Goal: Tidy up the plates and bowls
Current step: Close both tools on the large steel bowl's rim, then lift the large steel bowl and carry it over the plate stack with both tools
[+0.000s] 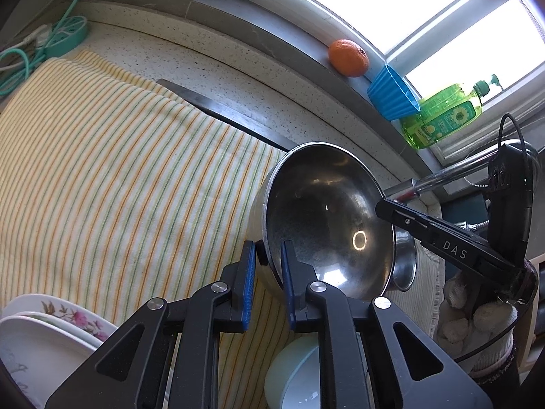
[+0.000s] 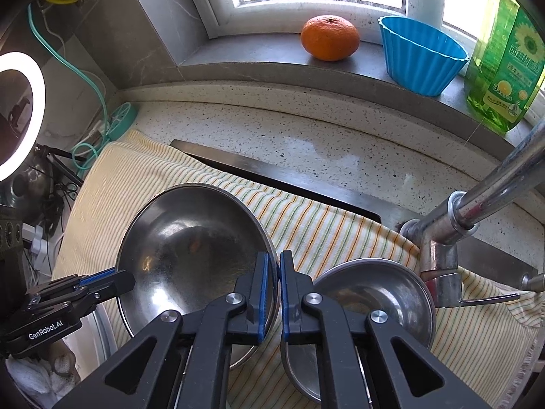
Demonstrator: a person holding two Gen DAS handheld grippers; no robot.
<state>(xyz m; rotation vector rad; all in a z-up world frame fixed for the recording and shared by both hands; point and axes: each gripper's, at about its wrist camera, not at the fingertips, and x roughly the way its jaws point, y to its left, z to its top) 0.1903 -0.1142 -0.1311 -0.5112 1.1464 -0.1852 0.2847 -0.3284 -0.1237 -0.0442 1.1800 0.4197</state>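
Grippers both clamp the large steel bowl point(image 2: 194, 252), left gripper point(image 1: 267, 262) at 9 o'clock, right gripper point(image 2: 275, 272) at 3; next we nest it onto the small steel bowl point(image 2: 378, 293).

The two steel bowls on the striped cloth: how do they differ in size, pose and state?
1. The big bowl is clearly wider than the small bowl.
2. The big bowl is tilted up on edge; the small bowl looks almost level on the cloth.
3. Both claws, the left claw and the right claw, pinch the big bowl's rim on opposite sides; nothing grips the small bowl.

Both are empty, shiny steel.
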